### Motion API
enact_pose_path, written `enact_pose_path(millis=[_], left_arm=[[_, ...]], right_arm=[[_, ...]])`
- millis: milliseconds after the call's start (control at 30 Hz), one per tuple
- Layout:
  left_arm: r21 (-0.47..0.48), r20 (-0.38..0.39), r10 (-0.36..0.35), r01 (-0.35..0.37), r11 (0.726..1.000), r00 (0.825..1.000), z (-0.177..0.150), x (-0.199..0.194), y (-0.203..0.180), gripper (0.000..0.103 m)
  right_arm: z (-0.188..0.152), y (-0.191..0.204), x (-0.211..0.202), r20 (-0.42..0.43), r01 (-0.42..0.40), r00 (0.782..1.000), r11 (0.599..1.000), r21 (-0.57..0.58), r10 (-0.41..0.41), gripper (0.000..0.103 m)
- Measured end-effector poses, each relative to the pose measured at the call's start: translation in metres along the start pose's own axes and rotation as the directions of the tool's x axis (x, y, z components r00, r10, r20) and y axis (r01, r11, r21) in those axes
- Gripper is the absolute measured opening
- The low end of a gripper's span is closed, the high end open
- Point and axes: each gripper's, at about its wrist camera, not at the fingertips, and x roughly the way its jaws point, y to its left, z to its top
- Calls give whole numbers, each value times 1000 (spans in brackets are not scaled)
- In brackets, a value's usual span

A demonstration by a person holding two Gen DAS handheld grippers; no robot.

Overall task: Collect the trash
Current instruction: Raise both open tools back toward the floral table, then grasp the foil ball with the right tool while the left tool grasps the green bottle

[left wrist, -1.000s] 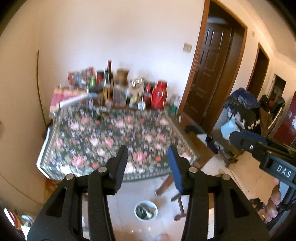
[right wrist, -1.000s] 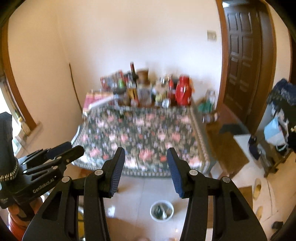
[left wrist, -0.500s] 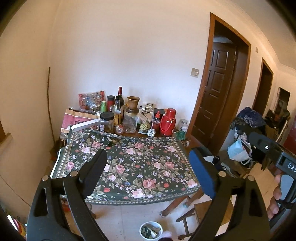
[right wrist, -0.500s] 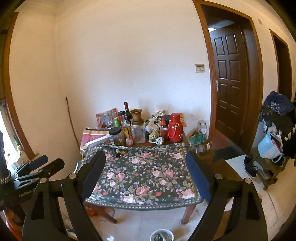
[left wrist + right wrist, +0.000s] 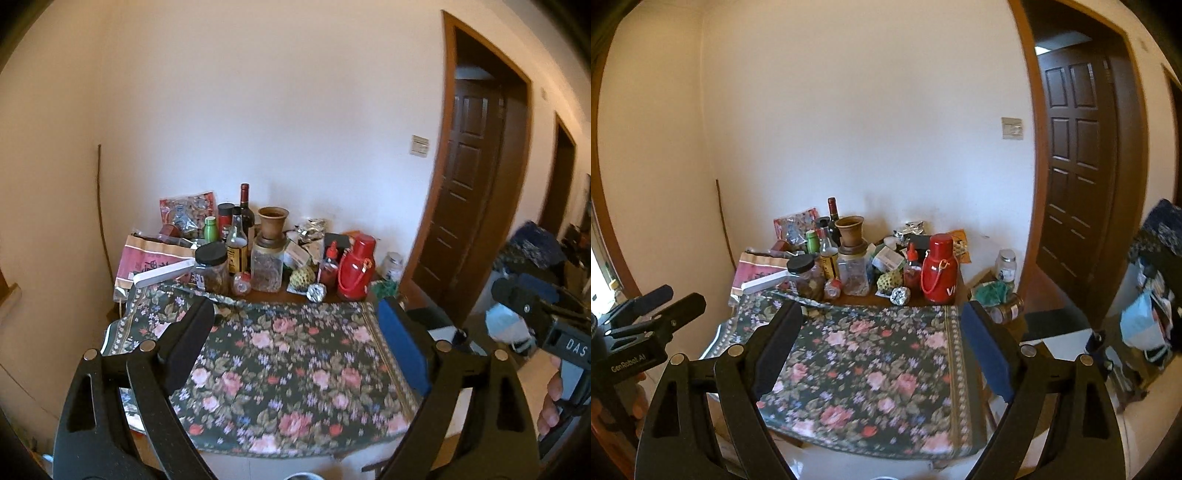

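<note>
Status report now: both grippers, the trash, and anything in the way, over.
Left gripper and right gripper: jaws open, empty. Crumpled foil ball on the table, beside the red flask, untouched. Floral cloth bare; bottles and jars crowd the back.

"DAS": right hand-held gripper [image 5: 570, 347] body. "GenRobot.AI": left hand-held gripper [image 5: 628, 360] body. "VI", cut off: red flask [image 5: 939, 268], behind floral cloth.

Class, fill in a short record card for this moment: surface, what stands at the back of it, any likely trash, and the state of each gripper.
surface: table under a floral cloth
back row: red flask, wine bottle, clay vase, dark-lidded jar
likely trash: crumpled foil ball
left gripper: open, holding nothing
right gripper: open, holding nothing
</note>
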Motion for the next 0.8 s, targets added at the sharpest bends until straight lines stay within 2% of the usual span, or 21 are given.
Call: enact_pose_path(millis=[133,267,467,667,800], left_arm=[[-39,-1,35,-35,999,999,13,32,-12,90],[-74,-20,76,-78,994,997,20,67,-19,90],[-62,-80,131,-136,989,988,23,108,-15,90],[-76,-148,137,-149,986,979,27,157,19,90],[-78,-215,124,-144,986,969,26,202,56,90]], right_arm=[[19,-29,34,-33,-44,999,999,-12,43,86],[22,-51,65,-65,-81,995,997,5,81,86],[22,-63,116,-148,-78,986,997,-2,77,86],[27,-62,171,-235,-97,967,995,27,100,86],[24,-53,212,-288,-72,954,996,58,86,86]])
